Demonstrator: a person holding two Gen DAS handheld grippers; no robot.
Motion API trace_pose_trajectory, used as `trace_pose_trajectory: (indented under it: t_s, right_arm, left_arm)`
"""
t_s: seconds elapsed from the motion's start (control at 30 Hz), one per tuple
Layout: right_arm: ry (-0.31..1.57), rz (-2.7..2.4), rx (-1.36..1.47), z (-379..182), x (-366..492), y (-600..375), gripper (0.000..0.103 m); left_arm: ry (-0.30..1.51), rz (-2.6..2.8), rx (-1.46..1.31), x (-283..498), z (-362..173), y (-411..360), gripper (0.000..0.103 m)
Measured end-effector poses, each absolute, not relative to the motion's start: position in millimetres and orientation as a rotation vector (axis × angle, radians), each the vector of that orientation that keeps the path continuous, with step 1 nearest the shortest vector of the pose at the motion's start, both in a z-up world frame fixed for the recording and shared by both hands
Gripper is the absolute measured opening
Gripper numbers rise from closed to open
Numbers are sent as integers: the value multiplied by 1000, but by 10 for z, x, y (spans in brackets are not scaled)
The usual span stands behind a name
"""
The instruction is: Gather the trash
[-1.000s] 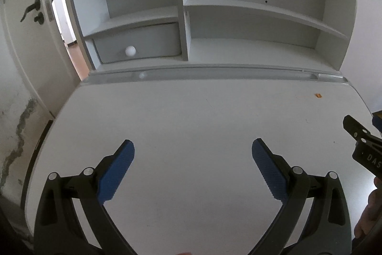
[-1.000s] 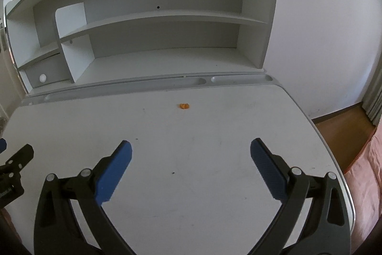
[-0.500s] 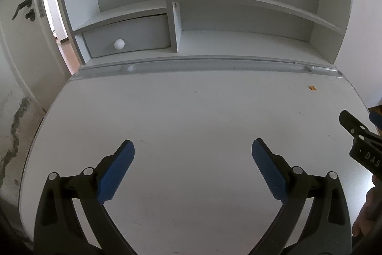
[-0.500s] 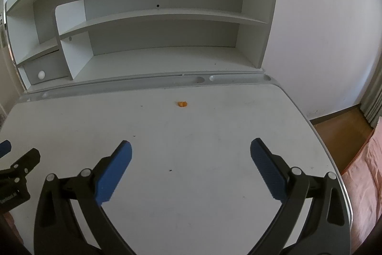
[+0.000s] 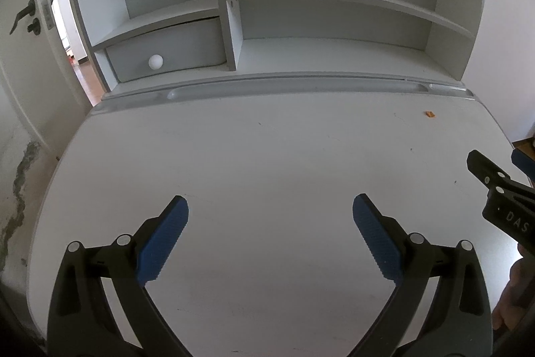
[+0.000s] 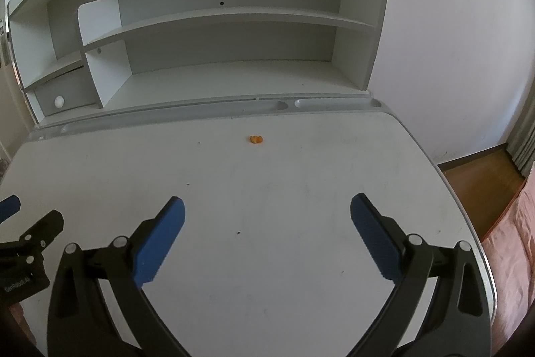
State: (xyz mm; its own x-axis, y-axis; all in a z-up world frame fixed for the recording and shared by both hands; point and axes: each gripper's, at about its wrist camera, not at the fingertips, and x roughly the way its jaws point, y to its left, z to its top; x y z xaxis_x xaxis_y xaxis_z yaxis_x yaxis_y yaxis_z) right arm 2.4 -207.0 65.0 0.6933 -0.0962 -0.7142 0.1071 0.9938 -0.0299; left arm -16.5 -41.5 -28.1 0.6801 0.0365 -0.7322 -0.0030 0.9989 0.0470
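Left view shifted since a second ago: shelf unit [image 5: 334, 22] now more centred, door [image 5: 23, 32] further left. Right view nearly unchanged. Left gripper [image 5: 270, 216] wide open, empty; right gripper [image 6: 266, 216] same. Orange scrap [image 6: 256, 139] on white worktop [image 6: 301, 189], far side near pen groove, well ahead of right gripper. Wood floor [image 6: 474, 173], white wall at right.

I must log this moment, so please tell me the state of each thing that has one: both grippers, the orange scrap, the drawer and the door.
Left gripper: open, empty.
Right gripper: open, empty.
Small orange scrap: lying on the white desk, untouched.
Grey drawer with white round knob: shut.
White door with black handle: open.
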Motion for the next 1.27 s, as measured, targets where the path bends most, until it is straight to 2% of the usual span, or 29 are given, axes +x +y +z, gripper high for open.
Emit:
trace_pose_trajectory:
  t_s: [0.5, 0.8, 1.27]
  right_arm:
    - [802, -143, 2, 654, -5, -2080, 96]
    - [838, -155, 12, 554, 21, -2105, 96]
    - [914, -161, 35, 364, 114, -2297, 96]
  left_arm:
    - [848, 22, 108, -45, -266, -474, 96]
    - [879, -25, 55, 16, -303, -369, 96]
    - [965, 26, 8, 131, -565, -108, 96]
